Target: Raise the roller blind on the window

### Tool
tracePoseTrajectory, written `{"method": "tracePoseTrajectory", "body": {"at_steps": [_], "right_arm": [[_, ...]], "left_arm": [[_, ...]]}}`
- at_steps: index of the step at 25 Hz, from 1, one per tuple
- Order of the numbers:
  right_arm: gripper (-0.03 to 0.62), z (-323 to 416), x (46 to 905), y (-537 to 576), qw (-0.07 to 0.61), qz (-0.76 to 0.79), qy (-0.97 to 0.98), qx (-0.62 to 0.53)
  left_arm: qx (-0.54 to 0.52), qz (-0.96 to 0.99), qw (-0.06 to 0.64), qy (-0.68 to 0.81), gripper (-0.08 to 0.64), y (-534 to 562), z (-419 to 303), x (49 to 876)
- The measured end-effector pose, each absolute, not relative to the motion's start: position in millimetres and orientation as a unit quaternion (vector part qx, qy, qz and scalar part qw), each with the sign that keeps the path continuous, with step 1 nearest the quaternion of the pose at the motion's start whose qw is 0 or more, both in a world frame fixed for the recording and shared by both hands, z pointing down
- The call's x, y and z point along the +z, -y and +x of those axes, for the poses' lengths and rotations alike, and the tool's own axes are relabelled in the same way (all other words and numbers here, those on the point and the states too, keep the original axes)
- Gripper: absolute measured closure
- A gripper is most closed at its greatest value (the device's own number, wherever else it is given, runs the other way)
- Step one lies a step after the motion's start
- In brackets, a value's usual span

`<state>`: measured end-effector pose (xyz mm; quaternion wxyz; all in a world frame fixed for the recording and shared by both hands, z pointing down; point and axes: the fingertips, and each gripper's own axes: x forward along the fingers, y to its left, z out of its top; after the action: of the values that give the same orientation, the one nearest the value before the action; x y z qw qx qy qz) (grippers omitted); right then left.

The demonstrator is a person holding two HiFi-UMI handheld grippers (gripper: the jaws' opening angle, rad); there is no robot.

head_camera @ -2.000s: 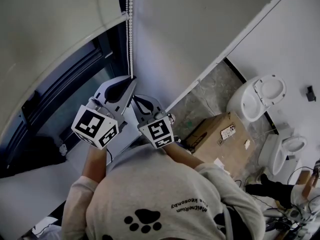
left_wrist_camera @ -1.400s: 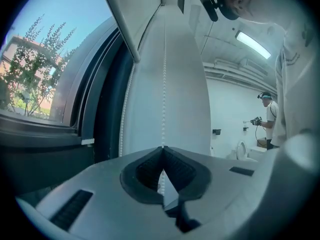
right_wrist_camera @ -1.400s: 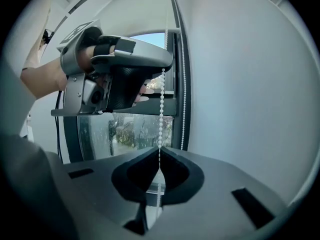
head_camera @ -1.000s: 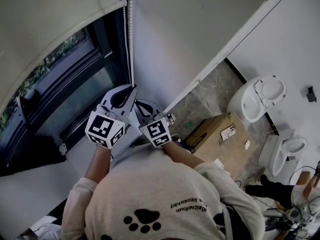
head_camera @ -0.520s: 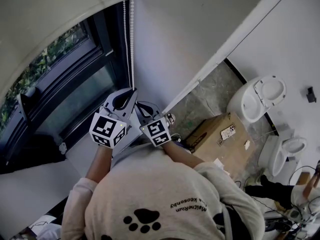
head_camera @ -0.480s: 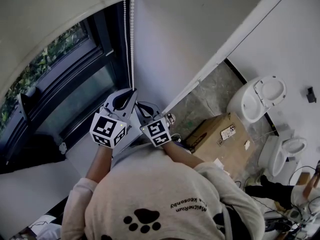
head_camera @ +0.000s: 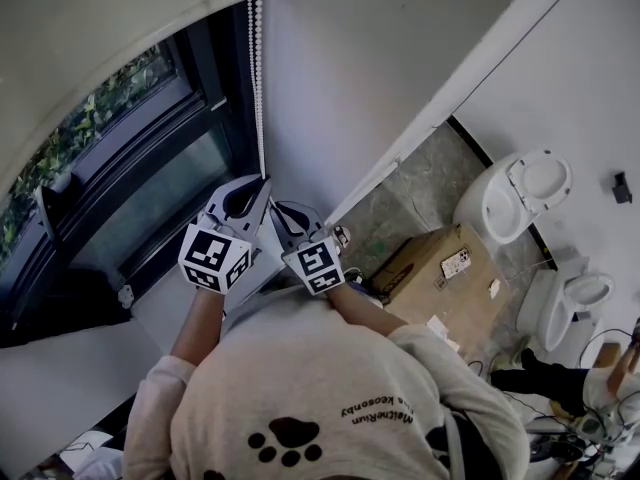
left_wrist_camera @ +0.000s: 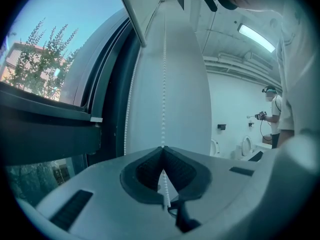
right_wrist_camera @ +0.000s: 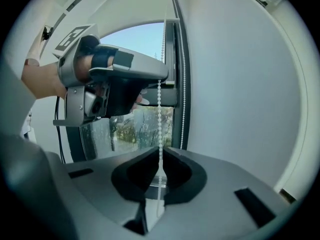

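The pale roller blind covers the top of the window, and trees show below its lower edge. Its white bead chain hangs in two strands beside the frame. My left gripper is shut on one strand, which passes up from its closed tips. Just below it, my right gripper is shut on the same chain, with the beads pinched where its jaws meet. In the right gripper view the left gripper sits right above, with the chain taut between the two.
A white wall runs right of the chain. On the floor to the right are a cardboard box and two toilets. Another person stands far back in the room. The window sill lies below the grippers.
The blind's lower edge has risen, baring more glass and trees. My left gripper has come down along the chain, close above the right one, which has stayed put.
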<state>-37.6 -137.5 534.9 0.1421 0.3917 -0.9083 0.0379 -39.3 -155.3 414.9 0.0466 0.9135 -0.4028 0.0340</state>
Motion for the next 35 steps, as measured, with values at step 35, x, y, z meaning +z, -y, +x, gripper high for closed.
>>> {"method": "tracePoseTrajectory", "body": {"at_steps": [35], "right_arm": [[0.515, -25, 286, 151, 0.001, 0.426, 0.904, -0.034]], "left_arm": [[0.023, 0.917, 0.050, 0.396, 0.552, 157, -26, 416]]}}
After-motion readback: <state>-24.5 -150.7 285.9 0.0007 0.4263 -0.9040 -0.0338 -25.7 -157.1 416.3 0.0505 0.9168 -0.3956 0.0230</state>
